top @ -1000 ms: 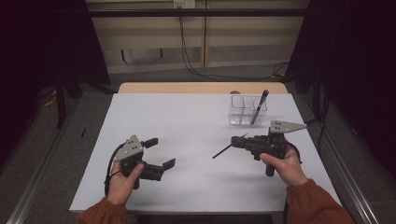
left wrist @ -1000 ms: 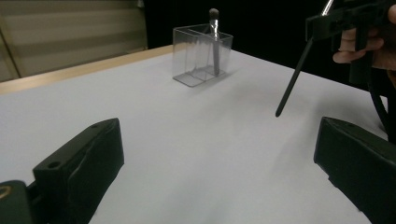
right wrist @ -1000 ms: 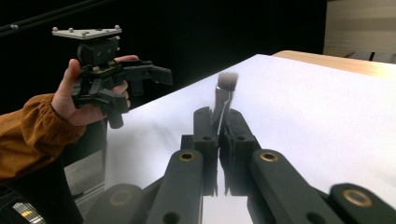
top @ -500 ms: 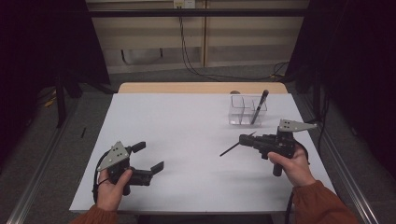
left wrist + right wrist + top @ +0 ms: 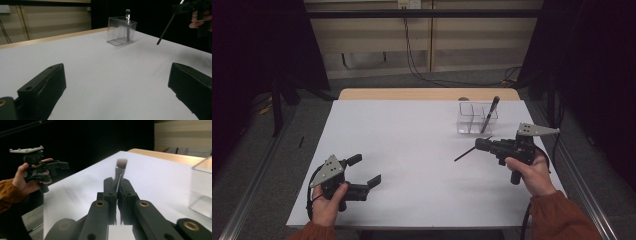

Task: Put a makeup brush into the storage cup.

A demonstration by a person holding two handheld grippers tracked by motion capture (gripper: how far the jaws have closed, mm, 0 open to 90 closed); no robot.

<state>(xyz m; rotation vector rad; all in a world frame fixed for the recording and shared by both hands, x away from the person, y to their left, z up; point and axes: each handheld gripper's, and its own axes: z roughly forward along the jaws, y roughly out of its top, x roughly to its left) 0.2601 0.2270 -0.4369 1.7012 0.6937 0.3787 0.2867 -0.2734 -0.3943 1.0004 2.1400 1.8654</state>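
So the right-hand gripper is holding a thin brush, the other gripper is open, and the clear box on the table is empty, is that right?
Not quite: the clear box is not empty. The high view shows a dark brush standing in it, leaning on its rim. The rest holds: the right gripper is shut on a thin brush, and the left gripper is open.

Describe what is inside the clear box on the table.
One dark makeup brush stands tilted in the clear box, its end sticking out above the rim. The other compartment looks empty. Where the brush's lower tip rests can't be made out.
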